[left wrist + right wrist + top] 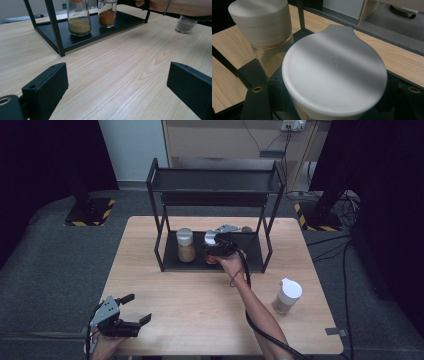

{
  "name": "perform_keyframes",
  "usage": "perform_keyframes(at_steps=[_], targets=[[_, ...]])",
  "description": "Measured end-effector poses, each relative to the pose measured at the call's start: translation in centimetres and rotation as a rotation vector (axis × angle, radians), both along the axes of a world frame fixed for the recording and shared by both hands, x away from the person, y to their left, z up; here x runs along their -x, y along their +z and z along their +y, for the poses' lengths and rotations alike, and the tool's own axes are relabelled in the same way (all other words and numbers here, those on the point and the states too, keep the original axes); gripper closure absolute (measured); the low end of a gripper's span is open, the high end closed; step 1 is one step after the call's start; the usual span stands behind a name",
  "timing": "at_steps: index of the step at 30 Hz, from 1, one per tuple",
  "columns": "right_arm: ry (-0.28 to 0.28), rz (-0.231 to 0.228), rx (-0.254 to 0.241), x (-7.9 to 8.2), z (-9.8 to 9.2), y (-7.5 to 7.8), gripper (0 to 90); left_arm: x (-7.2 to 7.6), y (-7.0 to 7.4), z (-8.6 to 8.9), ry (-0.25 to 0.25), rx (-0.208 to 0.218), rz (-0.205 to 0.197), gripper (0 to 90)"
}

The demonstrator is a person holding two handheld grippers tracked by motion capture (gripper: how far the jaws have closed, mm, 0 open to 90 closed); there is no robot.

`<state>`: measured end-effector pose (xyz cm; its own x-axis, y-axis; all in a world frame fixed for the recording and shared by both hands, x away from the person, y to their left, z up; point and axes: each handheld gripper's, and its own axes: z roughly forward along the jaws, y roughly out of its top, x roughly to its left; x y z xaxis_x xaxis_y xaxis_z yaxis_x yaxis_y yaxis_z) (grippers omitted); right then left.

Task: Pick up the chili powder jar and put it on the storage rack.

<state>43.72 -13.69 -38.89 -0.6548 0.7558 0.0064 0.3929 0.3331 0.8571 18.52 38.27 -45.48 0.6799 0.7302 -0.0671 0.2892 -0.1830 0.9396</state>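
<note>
On the rack's lower shelf, set your clamped orange-spice jar flat beside the tan-spice jar before releasing.

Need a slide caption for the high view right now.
Right gripper holds a spice jar on the rack's lower shelf beside another jar; left gripper open at the table edge.

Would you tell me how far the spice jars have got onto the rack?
One jar already stands on the rack's lower shelf. The right gripper is shut on a second jar beside it, not yet released. A third jar waits on the table.
</note>
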Motion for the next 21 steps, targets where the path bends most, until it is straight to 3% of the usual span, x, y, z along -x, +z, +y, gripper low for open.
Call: perform_keyframes(at_steps=[16,21], targets=[[0.003,-0.008,-0.014,0.14,-0.23,-0.66,30.4,0.0,0.03,-0.02,-0.002,-0.003,0.0,2.5],[0.0,0.024,-0.059,-0.14,-0.96,-0.53,16.1,-0.03,0.02,-0.04,-0.002,-0.003,0.001,2.6]])
